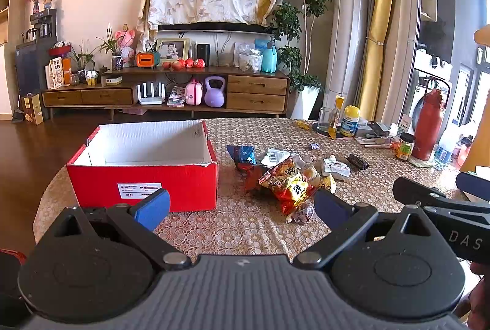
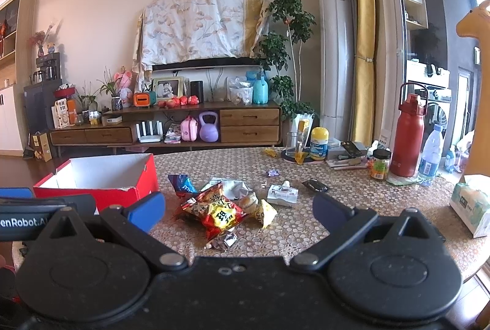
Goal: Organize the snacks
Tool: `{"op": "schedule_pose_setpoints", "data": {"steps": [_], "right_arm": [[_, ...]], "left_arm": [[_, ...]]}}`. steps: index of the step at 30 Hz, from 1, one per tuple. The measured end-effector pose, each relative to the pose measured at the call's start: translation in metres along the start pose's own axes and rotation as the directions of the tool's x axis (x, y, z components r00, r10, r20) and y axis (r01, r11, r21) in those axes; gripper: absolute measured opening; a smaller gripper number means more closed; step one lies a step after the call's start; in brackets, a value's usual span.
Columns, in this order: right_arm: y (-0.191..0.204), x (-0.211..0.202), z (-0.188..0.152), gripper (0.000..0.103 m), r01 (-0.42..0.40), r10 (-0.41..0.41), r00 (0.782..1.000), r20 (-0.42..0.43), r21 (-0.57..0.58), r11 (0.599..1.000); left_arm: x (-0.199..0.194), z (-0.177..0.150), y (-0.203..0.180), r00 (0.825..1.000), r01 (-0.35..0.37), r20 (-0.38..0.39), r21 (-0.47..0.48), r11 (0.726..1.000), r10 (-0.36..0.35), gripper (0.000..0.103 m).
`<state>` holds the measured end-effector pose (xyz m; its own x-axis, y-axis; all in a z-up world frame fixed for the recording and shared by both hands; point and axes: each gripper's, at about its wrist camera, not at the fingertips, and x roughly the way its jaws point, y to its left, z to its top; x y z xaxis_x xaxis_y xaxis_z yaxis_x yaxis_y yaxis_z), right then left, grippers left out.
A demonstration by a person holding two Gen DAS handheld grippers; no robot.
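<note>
- Snack packets [image 1: 289, 181] lay heaped on the table [image 1: 245, 225], ahead of both grippers, left [image 1: 242, 207] and right [image 2: 239, 212], jaws apart, empty.
- Crinkled red-and-yellow wrappers sat beside a red box [image 1: 144, 176].

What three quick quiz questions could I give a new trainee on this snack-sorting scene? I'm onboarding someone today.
1. True or false: the red box already holds snacks.
2. Which side of the box is the snack pile on: left or right?
3. Are the left gripper and right gripper open or shut?

Key: 1. False, its visible interior is bare. 2. Right. 3. Both open, holding nothing.
</note>
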<state>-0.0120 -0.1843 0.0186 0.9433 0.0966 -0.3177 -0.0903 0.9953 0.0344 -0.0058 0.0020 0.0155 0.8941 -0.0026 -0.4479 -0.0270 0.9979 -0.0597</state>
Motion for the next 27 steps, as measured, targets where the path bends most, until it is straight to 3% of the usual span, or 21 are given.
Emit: {"op": "schedule_pose_setpoints", "data": {"steps": [27], "right_arm": [[0.0021, 0.0014, -0.0014, 0.103, -0.017, 0.017, 1.000, -0.003, 0.002, 1.000]], "left_arm": [[-0.0004, -0.0022, 0.0048, 1.000, 0.003, -0.004, 0.004, 1.000, -0.003, 0.101]]}}
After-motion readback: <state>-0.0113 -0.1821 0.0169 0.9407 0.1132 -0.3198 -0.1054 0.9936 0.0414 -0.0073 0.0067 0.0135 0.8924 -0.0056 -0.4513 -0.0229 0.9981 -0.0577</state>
